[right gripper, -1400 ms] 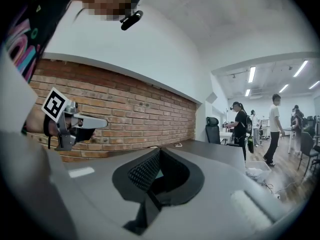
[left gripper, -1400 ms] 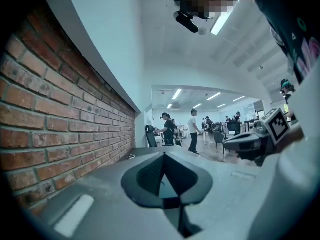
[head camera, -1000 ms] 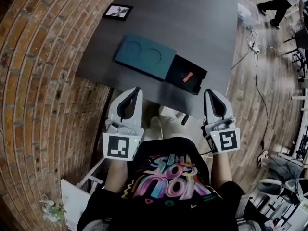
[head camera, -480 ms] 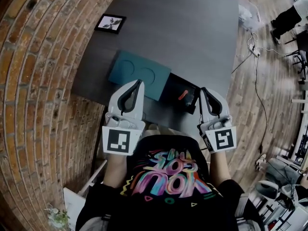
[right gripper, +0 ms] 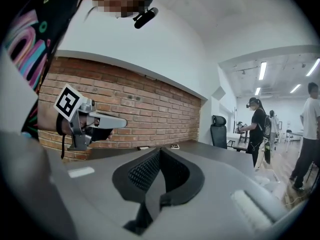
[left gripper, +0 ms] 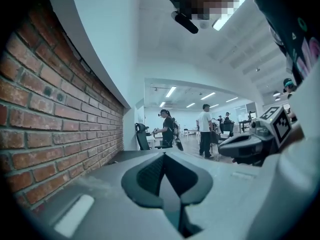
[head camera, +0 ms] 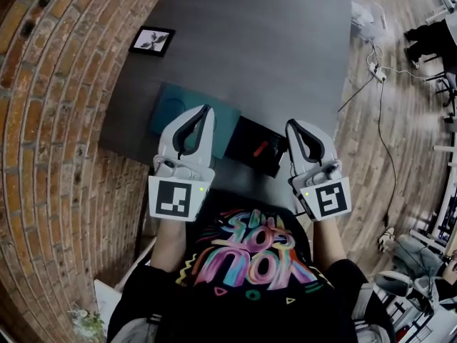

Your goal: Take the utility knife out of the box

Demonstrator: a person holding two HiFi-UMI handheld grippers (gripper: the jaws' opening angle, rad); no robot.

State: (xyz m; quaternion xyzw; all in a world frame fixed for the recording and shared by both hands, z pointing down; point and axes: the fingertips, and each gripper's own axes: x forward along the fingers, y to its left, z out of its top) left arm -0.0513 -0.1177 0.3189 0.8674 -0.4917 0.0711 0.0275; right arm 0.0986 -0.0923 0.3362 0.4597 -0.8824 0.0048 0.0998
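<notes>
A red-brick wall (head camera: 50, 120) runs along the left of the long dark grey table (head camera: 285, 48), and near the table's close edge lies the flat box, its teal cover (head camera: 166, 109) joined at the right end by an open black tray (head camera: 246, 136). The person stands at that edge holding the white left gripper (head camera: 206, 111) over the teal cover and the white right gripper (head camera: 290, 126) just right of the tray, each with its jaws clenched together on nothing. The small orange-red utility knife (head camera: 260, 148) lies in the black tray between the two grippers, touched by neither.
</notes>
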